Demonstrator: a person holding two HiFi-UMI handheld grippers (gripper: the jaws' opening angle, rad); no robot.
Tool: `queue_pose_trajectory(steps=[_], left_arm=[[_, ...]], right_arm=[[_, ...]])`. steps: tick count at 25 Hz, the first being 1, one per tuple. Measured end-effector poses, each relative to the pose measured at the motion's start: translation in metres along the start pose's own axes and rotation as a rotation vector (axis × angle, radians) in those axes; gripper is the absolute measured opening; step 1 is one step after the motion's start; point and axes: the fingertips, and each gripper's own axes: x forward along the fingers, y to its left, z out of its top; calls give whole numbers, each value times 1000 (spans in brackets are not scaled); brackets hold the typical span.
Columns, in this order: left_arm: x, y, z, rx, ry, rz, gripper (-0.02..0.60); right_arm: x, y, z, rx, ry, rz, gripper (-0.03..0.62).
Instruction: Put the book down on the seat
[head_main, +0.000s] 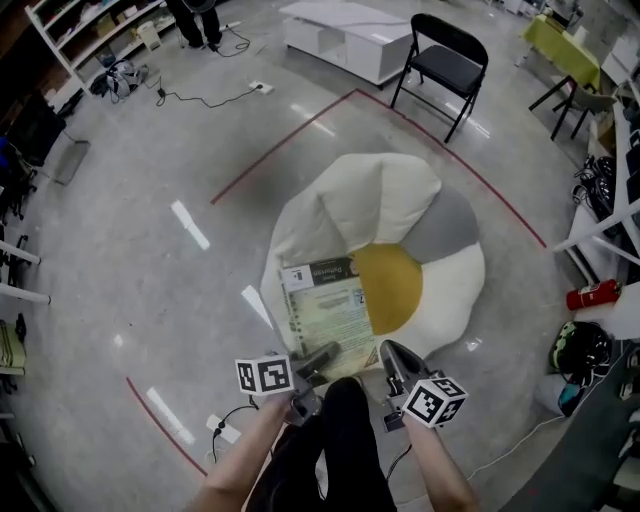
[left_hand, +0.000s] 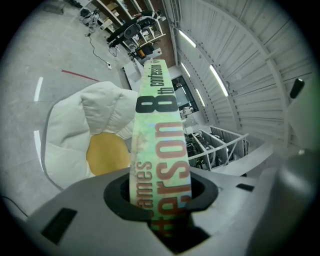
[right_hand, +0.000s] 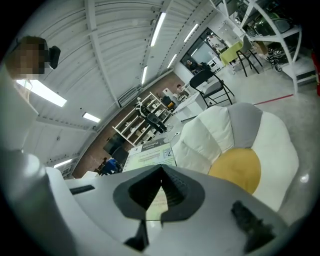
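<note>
The seat (head_main: 400, 215) is a white beanbag with a yellow centre (head_main: 392, 288) and a grey patch, on the floor in front of me. The book (head_main: 325, 305), pale green with a printed cover, lies flat over the seat's front left part. My left gripper (head_main: 322, 356) is shut on its near edge. In the left gripper view the book's spine (left_hand: 159, 125) rises from between the jaws of the left gripper (left_hand: 162, 200), above the seat (left_hand: 95, 120). My right gripper (head_main: 392, 355) hovers just right of the book, shut and empty. In the right gripper view the right gripper (right_hand: 161, 172) points at the book (right_hand: 150, 150) and the seat (right_hand: 270, 140).
A black folding chair (head_main: 447, 62) and a low white table (head_main: 345, 35) stand behind the seat. A red line (head_main: 290, 135) is marked on the floor around it. Shelves (head_main: 90, 35) line the far left. A power strip (head_main: 225, 428) lies near my feet; a fire extinguisher (head_main: 592, 294) at right.
</note>
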Motion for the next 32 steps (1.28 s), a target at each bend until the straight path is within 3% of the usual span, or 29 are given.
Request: queue_pose_trajectory(steps=[12, 22, 32], left_arm=[[89, 132, 36, -60, 2, 47, 161], [158, 239, 31, -63, 53, 87, 161], [217, 324, 11, -47, 60, 129, 161]], right_arm=[[117, -104, -10, 19, 50, -30, 11], [193, -200, -46, 64, 48, -75, 11], [243, -268, -85, 80, 16, -57, 11]])
